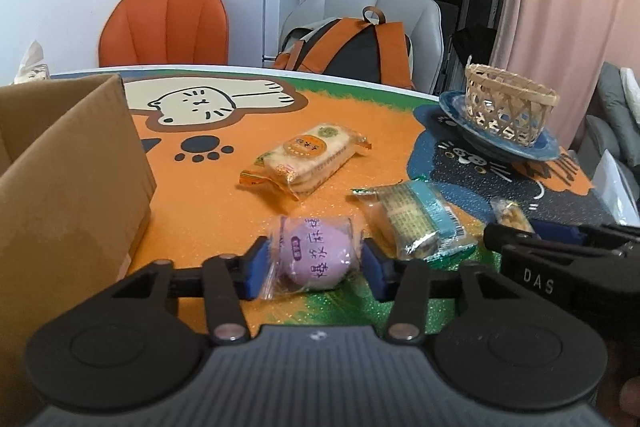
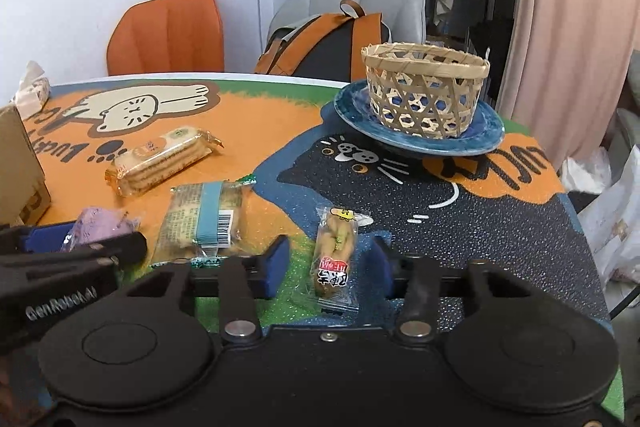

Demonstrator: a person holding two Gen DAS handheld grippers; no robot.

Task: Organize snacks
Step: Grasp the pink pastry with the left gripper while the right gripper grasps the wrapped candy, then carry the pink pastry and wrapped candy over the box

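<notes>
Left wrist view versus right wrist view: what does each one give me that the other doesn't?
Only the left wrist view shows the purple snack face-on between the left gripper fingers and the cardboard box's open top.

Only the right wrist view shows the brown snack full length between the right gripper fingers, untouched by them.

Both show the orange cracker pack, the green-banded pack, and the basket on the blue plate.

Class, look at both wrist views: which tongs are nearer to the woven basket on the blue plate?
Right. The right tongs straddle a brown snack in front of the woven basket; the left tongs, around the purple snack, sit farther left of it.
</notes>
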